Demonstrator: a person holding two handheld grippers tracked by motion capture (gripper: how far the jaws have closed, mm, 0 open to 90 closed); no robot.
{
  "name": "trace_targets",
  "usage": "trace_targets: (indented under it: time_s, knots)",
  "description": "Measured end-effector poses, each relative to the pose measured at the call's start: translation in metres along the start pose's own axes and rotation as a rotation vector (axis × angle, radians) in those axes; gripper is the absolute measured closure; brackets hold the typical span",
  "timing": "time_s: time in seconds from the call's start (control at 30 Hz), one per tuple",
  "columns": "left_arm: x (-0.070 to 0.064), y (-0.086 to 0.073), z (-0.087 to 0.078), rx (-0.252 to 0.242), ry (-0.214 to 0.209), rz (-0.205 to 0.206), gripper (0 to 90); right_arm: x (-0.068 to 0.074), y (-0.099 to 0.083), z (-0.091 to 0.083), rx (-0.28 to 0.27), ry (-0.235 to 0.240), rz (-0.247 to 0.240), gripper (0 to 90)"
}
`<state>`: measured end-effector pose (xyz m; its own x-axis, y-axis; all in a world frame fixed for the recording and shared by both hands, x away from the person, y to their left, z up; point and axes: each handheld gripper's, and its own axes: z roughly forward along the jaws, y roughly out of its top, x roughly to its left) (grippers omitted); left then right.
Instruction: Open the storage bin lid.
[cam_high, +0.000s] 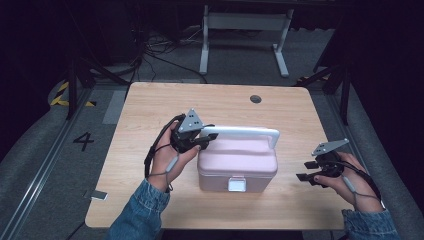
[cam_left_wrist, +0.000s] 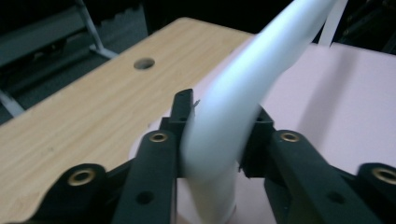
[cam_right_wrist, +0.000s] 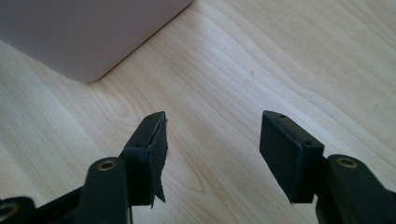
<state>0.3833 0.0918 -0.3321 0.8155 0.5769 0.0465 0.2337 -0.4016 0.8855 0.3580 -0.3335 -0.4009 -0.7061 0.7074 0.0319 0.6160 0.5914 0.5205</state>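
My left gripper (cam_left_wrist: 212, 140) is clamped on the smooth, rigid white handle (cam_high: 250, 132) of the pink box (cam_high: 237, 165) mid-table, probably light but slippery, so I grip near its end while my right gripper (cam_right_wrist: 212, 158) hangs open.

black numeral "4" (cam_high: 83, 141) on grey floor (cam_high: 45, 150)
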Motion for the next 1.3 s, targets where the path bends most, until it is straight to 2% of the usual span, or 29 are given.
trace_targets:
  time_s: [0.07, 0.2, 0.33, 0.37, 0.4, 0.53, 0.8, 0.9, 1.03, 1.1, 1.17, 1.2, 1.3]
  knots:
    - [0.001, 0.002, -0.001, -0.006, -0.001, 0.005, 70.8, 0.000, 0.000, -0.001, -0.012, -0.006, 0.003, 43.5]
    - [0.003, 0.004, 0.000, -0.005, -0.011, -0.018, 70.7, 0.001, 0.000, -0.003, -0.032, -0.011, 0.005, 44.0]
    - [0.011, 0.008, 0.001, -0.024, -0.032, -0.074, 70.5, 0.003, 0.003, -0.007, -0.067, 0.003, 0.004, 44.3]
    - [0.011, 0.008, 0.001, -0.024, -0.032, -0.074, 70.4, 0.003, 0.003, -0.007, -0.067, 0.003, 0.004, 44.3]
    - [0.014, 0.011, 0.001, -0.019, -0.035, -0.099, 70.3, 0.003, 0.003, -0.009, -0.083, 0.005, 0.010, 44.5]
    - [0.020, 0.017, 0.000, -0.021, -0.029, -0.135, 70.2, 0.001, 0.003, -0.012, -0.100, 0.000, 0.014, 44.9]
    - [0.030, 0.027, 0.005, -0.003, -0.009, -0.156, 71.0, 0.003, 0.004, -0.021, -0.161, 0.001, 0.014, 48.2]
    - [0.035, 0.030, 0.009, -0.006, 0.008, -0.166, 71.2, 0.004, 0.006, -0.027, -0.213, -0.001, 0.015, 49.9]
    - [0.038, 0.032, 0.011, 0.004, 0.002, -0.175, 71.3, 0.005, 0.007, -0.032, -0.250, 0.007, 0.018, 53.7]
    - [0.041, 0.032, 0.013, -0.001, 0.001, -0.182, 71.3, 0.008, 0.009, -0.037, -0.285, 0.022, 0.012, 56.8]
    - [0.041, 0.032, 0.013, 0.004, -0.002, -0.187, 71.3, 0.009, 0.010, -0.038, -0.296, 0.026, 0.012, 57.7]
    - [0.042, 0.032, 0.014, 0.007, -0.001, -0.185, 71.3, 0.011, 0.012, -0.040, -0.331, 0.038, 0.004, 59.4]
    - [0.042, 0.032, 0.015, 0.007, 0.002, -0.191, 71.3, 0.015, 0.015, -0.045, -0.376, 0.059, -0.016, 63.6]
